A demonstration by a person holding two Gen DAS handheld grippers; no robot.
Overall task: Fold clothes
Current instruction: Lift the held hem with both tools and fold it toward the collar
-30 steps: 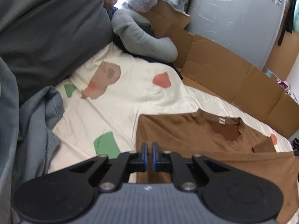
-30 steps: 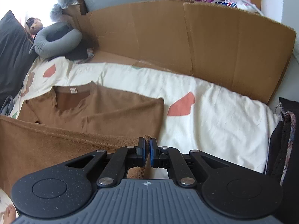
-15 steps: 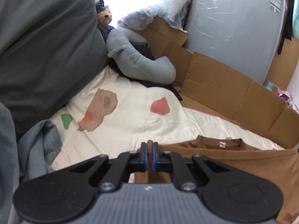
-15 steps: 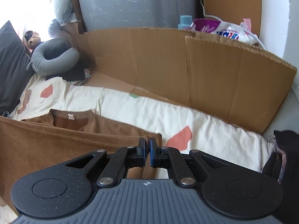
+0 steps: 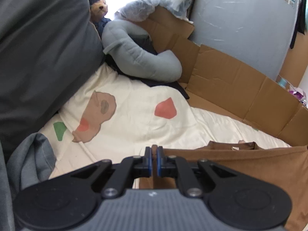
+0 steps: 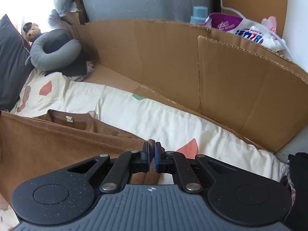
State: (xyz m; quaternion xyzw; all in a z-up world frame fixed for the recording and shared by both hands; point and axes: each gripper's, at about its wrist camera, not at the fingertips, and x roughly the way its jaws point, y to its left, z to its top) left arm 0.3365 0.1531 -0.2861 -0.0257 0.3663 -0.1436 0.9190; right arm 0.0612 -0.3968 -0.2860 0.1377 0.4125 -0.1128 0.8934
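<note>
A brown T-shirt [image 5: 240, 165] lies on a cream bedsheet [image 5: 134, 119] with coloured patches. Its lower hem is lifted and carried over toward the collar [image 6: 67, 118], which peeks out behind the raised edge. My left gripper [image 5: 154, 150] is shut on the hem's left corner. In the right wrist view the same shirt [image 6: 57, 146] stretches leftward, and my right gripper [image 6: 151, 146] is shut on the hem's right corner. The hem hangs taut between both grippers; the shirt's lower body is hidden behind the raised fabric.
A cardboard wall [image 6: 192, 67] runs along the bed's far side. A grey neck pillow [image 5: 138, 57] and a teddy bear [image 5: 98, 7] lie at the head. A dark cushion [image 5: 38, 48] and grey cloth [image 5: 32, 163] sit left. Bags [image 6: 240, 28] stand behind the cardboard.
Both grippers have carried the hem up and forward toward the collar. The raised fabric now hides most of the shirt's front, leaving only the collar showing.
</note>
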